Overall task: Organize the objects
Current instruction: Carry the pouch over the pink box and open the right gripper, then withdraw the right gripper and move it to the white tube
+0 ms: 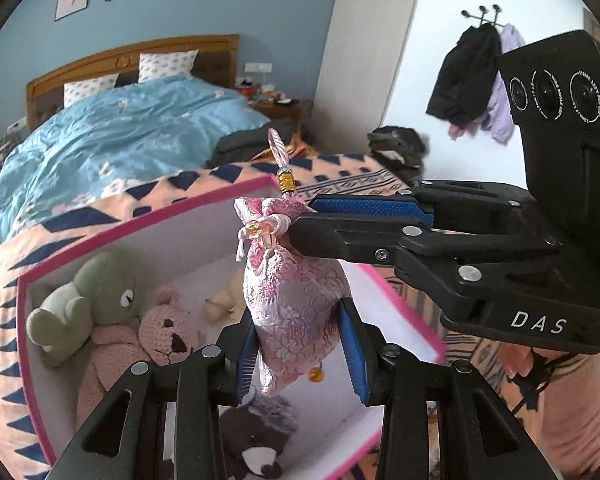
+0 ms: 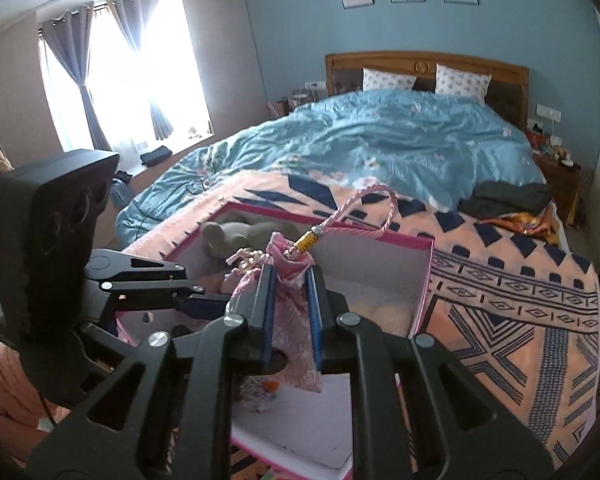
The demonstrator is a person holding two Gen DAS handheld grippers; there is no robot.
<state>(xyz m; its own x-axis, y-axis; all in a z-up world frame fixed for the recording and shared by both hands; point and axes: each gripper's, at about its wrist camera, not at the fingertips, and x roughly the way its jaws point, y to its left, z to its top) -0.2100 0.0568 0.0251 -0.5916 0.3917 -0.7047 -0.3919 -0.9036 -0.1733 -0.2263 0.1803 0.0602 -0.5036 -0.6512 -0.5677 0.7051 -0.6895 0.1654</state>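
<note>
Pink brocade pouch (image 1: 296,300) hanging in the air directly over the open pink-rimmed box (image 1: 140,220), drawstring neck uppermost, gold-capped cord loop (image 1: 278,148) sticking up. Pinched at the tied neck by the right gripper (image 1: 300,220), fingers clamped on the fabric; flanked lower down by the left gripper (image 1: 300,356), blue pads (image 1: 352,352) spread either side of the pouch body, touching or just off, hard to say, so counted as released. Already lying inside the box: green frog plush (image 1: 96,296), pink knitted bear (image 1: 160,332), small cream toy (image 1: 224,300), dark plush (image 1: 256,440) at the near corner. Box sitting on the patterned blanket (image 2: 520,300) across the bed. Judged well along: several toys stowed, pouch not yet dropped in. No other loose toys visible on the blanket.
</note>
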